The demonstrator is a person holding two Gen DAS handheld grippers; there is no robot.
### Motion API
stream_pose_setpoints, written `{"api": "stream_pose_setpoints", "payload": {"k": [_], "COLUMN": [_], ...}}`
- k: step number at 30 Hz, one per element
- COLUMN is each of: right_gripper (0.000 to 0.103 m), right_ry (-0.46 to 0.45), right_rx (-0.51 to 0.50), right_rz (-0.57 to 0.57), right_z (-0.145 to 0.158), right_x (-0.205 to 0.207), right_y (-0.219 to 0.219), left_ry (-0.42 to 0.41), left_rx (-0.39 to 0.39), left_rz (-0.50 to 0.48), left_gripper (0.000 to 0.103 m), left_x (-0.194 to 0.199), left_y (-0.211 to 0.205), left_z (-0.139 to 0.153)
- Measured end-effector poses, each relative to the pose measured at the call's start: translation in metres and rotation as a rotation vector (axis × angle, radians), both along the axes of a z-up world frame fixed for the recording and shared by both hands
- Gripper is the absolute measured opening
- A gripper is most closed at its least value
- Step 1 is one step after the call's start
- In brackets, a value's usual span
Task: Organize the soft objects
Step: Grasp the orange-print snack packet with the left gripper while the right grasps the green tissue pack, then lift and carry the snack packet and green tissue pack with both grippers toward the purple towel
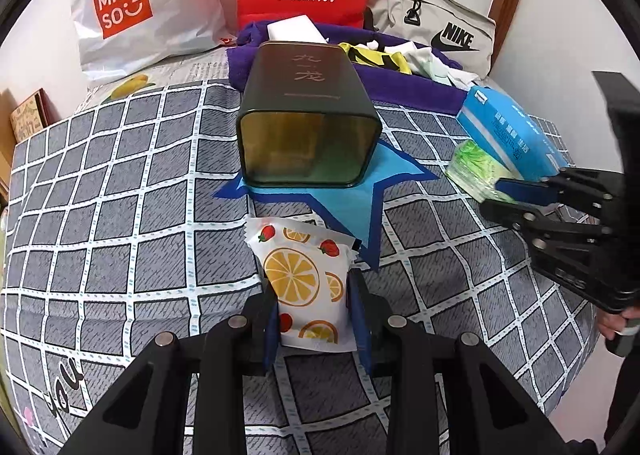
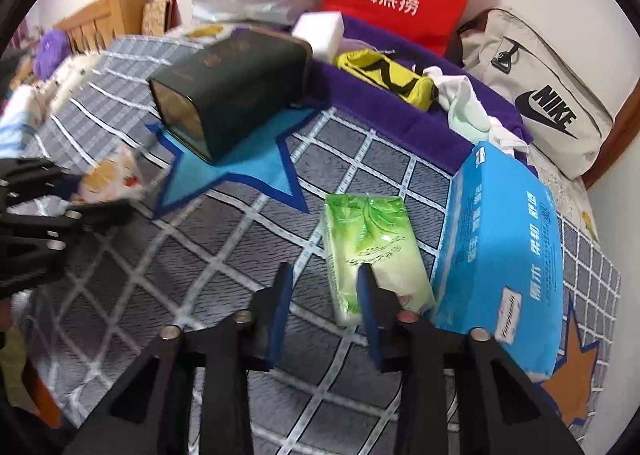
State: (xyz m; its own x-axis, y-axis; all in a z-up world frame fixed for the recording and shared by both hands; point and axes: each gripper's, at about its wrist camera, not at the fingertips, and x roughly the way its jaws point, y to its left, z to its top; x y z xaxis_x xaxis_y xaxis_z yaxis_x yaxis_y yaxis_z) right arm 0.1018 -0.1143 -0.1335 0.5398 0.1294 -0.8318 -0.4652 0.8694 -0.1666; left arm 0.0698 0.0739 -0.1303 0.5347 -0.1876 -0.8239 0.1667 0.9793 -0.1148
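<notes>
While lying on the grey checked bedspread [image 1: 120,215], fruit-print packet [image 1: 308,279] clamped between the blue pads of the left gripper [image 1: 316,319], just in front of the dark green tin [image 1: 308,115] resting on its side on a blue star patch [image 1: 348,199]. Right gripper [image 2: 324,307] unclenched, gripping nothing, one pad over the green tissue pack [image 2: 372,251] beside the blue tissue package [image 2: 508,247].

Two wrist fisheyes, close, angled steeply down over checked bedspread [image 1: 120,215]; both share the dark tin [image 1: 308,115] [image 2: 236,95] on blue star.
</notes>
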Motion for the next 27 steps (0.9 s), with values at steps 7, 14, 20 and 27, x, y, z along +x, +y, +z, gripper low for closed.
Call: {"api": "stream_pose_setpoints", "payload": {"k": [7,14,20,27], "right_gripper": [0.006,0.006,0.007,0.058], "right_ry": [-0.075,-0.052,0.008,-0.081], "right_rx": [-0.031,0.065,0.052,0.036], "right_rz": [-0.011,0.089,0.189,0.195], "right_z": [0.002,0.023,0.004,0.014], "right_x": [0.001,-0.040,-0.069,-0.079], "right_y": [0.000,0.005,0.022,0.024], "left_ry": [0.000,-0.005,-0.009,-0.007], "left_rx": [-0.006,0.007,0.010,0.004], "left_rz": [0.003,0.003,0.005,0.006], "left_gripper": [0.029,0.029,0.029,0.030], "left_x": [-0.001,0.000,-0.001,-0.001], "left_y": [0.001,-0.001,-0.002,-0.002], "left_z": [-0.001,-0.001,-0.001,-0.001]}}
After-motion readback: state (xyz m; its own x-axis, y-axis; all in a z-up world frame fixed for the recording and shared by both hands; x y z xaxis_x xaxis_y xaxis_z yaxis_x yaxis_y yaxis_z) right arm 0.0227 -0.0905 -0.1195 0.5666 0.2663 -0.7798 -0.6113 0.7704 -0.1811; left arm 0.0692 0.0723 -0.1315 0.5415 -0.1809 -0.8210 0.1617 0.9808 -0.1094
